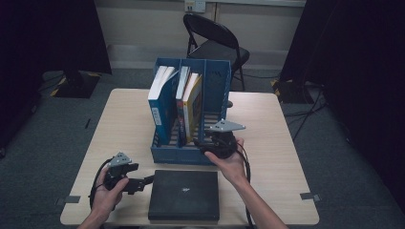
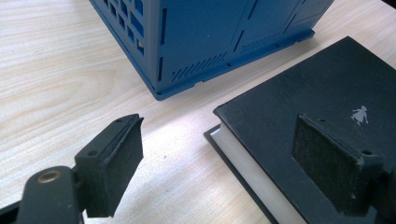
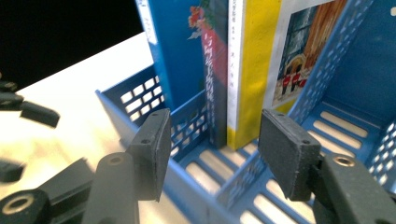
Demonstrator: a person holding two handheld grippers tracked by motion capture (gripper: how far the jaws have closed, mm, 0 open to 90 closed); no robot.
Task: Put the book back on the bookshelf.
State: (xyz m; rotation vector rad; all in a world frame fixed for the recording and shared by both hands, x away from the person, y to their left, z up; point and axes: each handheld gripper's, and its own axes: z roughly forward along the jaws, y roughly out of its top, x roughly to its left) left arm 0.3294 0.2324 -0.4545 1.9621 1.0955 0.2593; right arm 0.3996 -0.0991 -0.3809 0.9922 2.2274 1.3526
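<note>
Black book (image 1: pixel 184 194) flat on wooden table (image 1: pixel 129 119), front edge, just before blue file rack (image 1: pixel 213 86) holding upright books. Left gripper (image 1: pixel 143 183) released, jaws straddling the book's corner, pads clear. Right gripper (image 1: pixel 206 142) released at rack's front wall, beside yellow book (image 3: pixel 254 70), gripping nothing

1. We see a blue plastic file rack (image 1: pixel 210 86) standing upright at the middle of the table, its perforated walls dividing it into compartments open at the top and toward us.
2. We see a yellow-spined book (image 3: pixel 254 70) standing on end in a middle compartment, its pictured cover turned to the empty right-hand compartment, pressed against a dark-spined book (image 3: pixel 215 70).
3. We see a blue book (image 1: pixel 160 107) leaning in the left compartment.
4. We see a black hardcover book (image 1: pixel 184 193) lying flat and closed just in front of the rack, a small pale emblem on its cover.
</note>
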